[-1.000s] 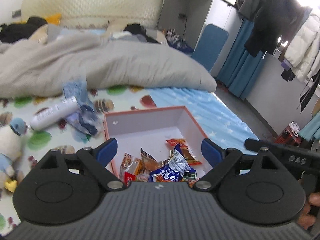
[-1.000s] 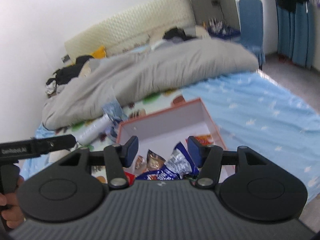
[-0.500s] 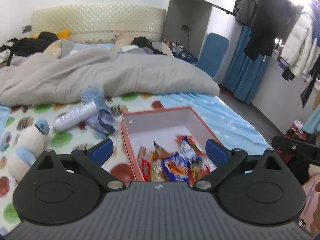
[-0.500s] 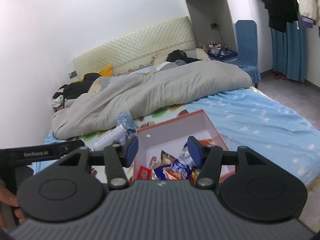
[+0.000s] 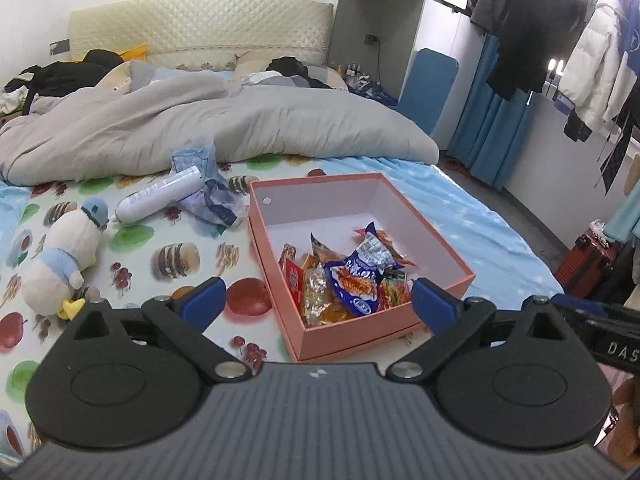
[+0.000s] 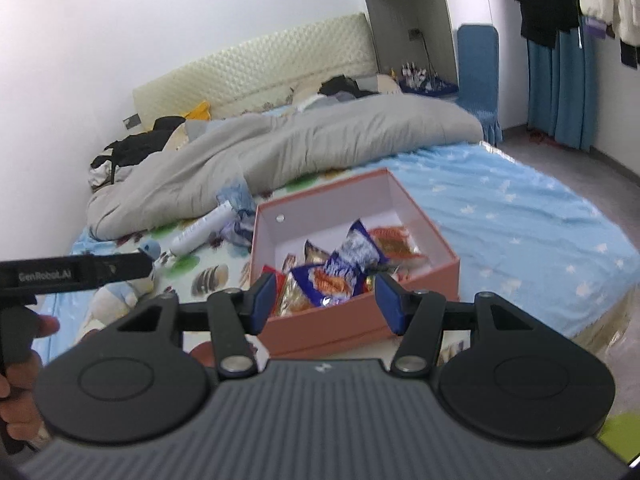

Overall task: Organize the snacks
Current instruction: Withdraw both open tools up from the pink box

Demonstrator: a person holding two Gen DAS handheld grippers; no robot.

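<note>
Between the blue pads of the left gripper (image 5: 316,306) nothing is held; its jaws stand wide apart, above and short of the near edge of the pink box (image 5: 444,248). Likewise the right gripper (image 6: 326,300) is empty, parted about halfway, its view somewhat blurred. Just beyond both lies the heap of snack packets (image 5: 344,280), piled in the box's near corner with the far half of the floor bare. A blue crinkly packet (image 5: 362,276) sits on top, tilted.

Risks, as I judge them: the packets are loose, slippery film, so a pinch on the top one may slide off or drag a neighbour over the low wall. The box rests on a soft mattress near the bed's edge, so a downward push on its rim could tip it. Both grippers aim at the same corner and could collide.

Writing: "GenRobot.AI" reads on the left gripper's arm in the right view, "DAS" on the right gripper's arm in the left view. Packet print is too small to read.

Further off lie a white tube (image 5: 160,194), a plush duck (image 5: 64,256) and a grey duvet (image 5: 224,124).
</note>
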